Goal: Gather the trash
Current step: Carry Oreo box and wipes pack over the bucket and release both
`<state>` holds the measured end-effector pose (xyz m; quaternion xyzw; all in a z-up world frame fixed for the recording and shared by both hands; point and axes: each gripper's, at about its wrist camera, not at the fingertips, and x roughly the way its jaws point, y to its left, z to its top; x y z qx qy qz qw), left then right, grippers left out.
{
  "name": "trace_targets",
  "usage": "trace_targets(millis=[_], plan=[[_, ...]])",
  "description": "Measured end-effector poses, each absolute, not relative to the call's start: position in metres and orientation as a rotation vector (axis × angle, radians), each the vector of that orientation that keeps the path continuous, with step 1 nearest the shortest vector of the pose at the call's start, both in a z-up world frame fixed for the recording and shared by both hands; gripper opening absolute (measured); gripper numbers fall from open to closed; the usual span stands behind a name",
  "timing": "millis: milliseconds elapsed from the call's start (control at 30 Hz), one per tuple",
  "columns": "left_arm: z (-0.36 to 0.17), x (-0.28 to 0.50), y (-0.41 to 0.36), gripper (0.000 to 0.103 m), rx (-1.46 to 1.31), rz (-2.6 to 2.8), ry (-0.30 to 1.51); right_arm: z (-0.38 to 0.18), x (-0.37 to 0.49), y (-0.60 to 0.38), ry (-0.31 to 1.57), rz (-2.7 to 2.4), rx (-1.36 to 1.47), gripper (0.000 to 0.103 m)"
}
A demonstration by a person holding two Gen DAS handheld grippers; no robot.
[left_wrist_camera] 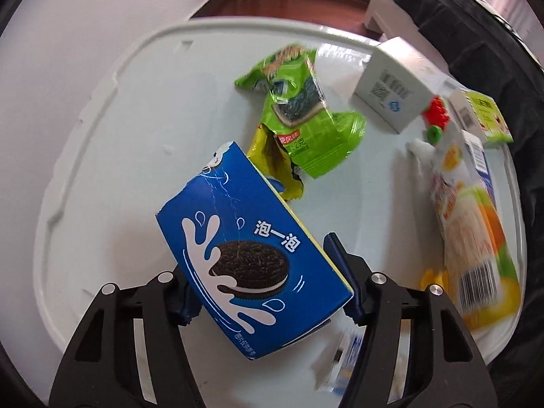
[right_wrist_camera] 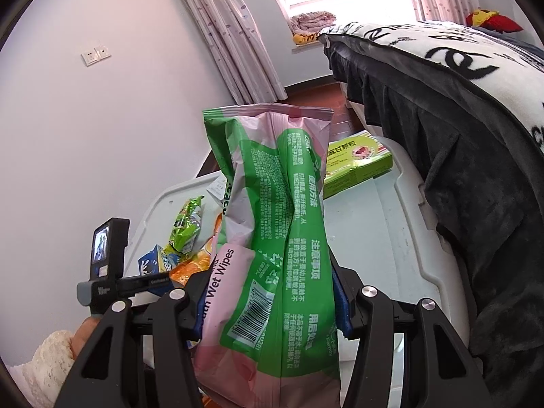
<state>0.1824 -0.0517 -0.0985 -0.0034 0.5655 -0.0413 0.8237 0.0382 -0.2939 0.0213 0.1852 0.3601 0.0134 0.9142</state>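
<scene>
Left gripper (left_wrist_camera: 268,280) jaws clamp the blue cardboard cookie box (left_wrist_camera: 251,255). Right gripper (right_wrist_camera: 270,301) jaws clamp the green-and-pink plastic wet-wipes pack (right_wrist_camera: 275,238) above the white counter (right_wrist_camera: 401,238).

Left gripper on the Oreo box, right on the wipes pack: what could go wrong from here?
1. The blue Oreo box sits skewed between the left gripper fingers, pinched near one end; it may pivot or slip out.
2. The wet wipes pack in the right gripper is soft and creased, standing tall above the fingers; it could sag or slide.
3. It blocks much of the right wrist view, so the green wrapper behind is easy to knock.
</scene>
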Motion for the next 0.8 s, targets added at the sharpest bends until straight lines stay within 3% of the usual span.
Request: trace_targets(millis=[433, 800], plan=[[-0.022, 0.086, -0.043, 0.062, 0.061, -0.263, 1.06, 0.042, -0.002, -0.252, 0.75, 0.097, 0.345, 0.054], [-0.033, -0.023, -0.089, 0.062, 0.22, -0.535, 1.11, 0.027, -0.095, -0.225, 0.877, 0.115, 0.307, 0.054]])
